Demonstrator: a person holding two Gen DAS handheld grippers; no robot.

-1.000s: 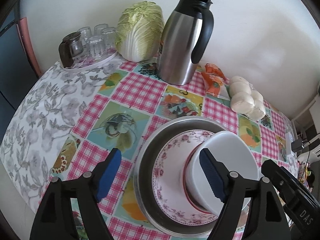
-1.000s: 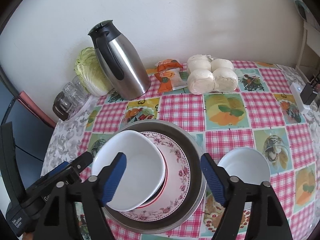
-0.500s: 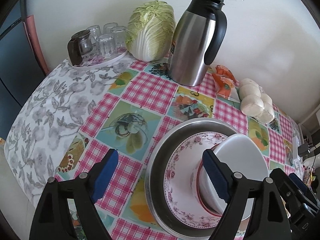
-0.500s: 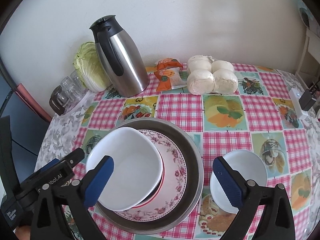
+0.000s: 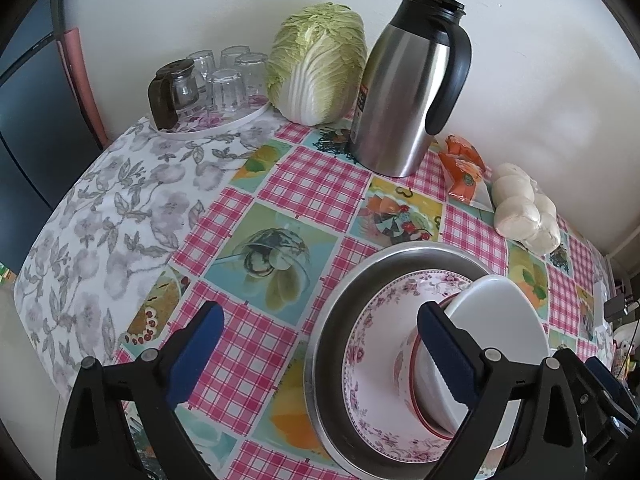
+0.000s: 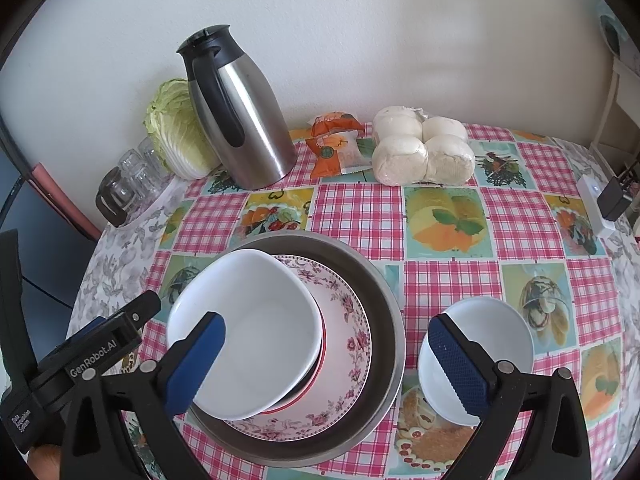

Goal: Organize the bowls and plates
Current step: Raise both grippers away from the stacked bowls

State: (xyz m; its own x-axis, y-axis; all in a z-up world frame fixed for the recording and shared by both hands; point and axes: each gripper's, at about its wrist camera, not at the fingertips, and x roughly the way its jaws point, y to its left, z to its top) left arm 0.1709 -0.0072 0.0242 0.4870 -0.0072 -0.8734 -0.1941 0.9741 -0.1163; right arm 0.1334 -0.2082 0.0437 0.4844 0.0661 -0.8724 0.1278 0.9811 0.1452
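Right wrist view shows the right gripper (image 6: 326,360) spread wide and empty, like the left gripper (image 5: 320,354), so it should straddle the small white bowl (image 6: 486,340) beside the stack's metal basin (image 6: 372,280), pinching its near rim squarely.

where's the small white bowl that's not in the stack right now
In the right wrist view, the small white bowl sits alone on the checked tablecloth, right of the steel basin, behind the right gripper's finger.

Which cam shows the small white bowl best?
Right wrist. The small bowl sits whole on the tablecloth, beside the metal basin, with only its near rim behind a finger of the right gripper. The left wrist view does not show it.
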